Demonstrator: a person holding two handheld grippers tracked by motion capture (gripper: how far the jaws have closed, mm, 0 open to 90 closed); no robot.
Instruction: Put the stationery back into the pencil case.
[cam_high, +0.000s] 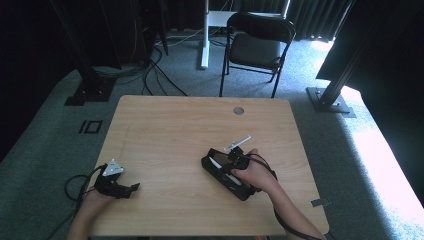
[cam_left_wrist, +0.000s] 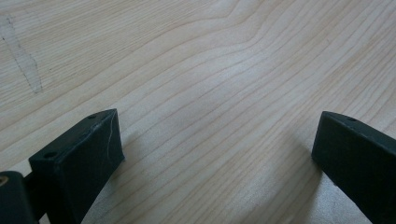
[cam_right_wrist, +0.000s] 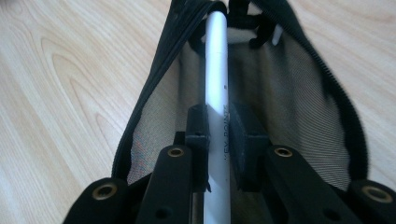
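A: What does the right gripper (cam_right_wrist: 218, 140) hold now?

B: A white pen (cam_right_wrist: 217, 79). The jaws are closed on its barrel, one on each side, and the pen points forward into the open black mesh pencil case (cam_right_wrist: 299, 93). In the high view the case (cam_high: 220, 172) lies on the wooden table (cam_high: 170, 130), at an angle, and the right gripper (cam_high: 240, 162) is over its far end.

A: Why is the pen held along the case and not across it?

B: I think because the case is long and narrow. If the pen goes in along the length, it passes between the two zipper edges without catching them. The mesh sides stand open to both sides of the pen, so there is room.

A: Is there something else near the case?

B: Yes, a second white pen (cam_high: 238, 143) lies on the table just beyond the far end of the case, touching nothing that I can see.

A: And the left gripper (cam_high: 122, 189)?

B: It rests well to the left of the case, near the front edge of the table. Its jaws are wide apart and between them is only bare wood (cam_left_wrist: 210, 93). I judge it waits there so it does not disturb the case.

A: How much free room is there around the case?

B: Much on the left and behind it. On the right side the table edge is nearer, and the front edge also is not far, so a push toward these sides is less safe.
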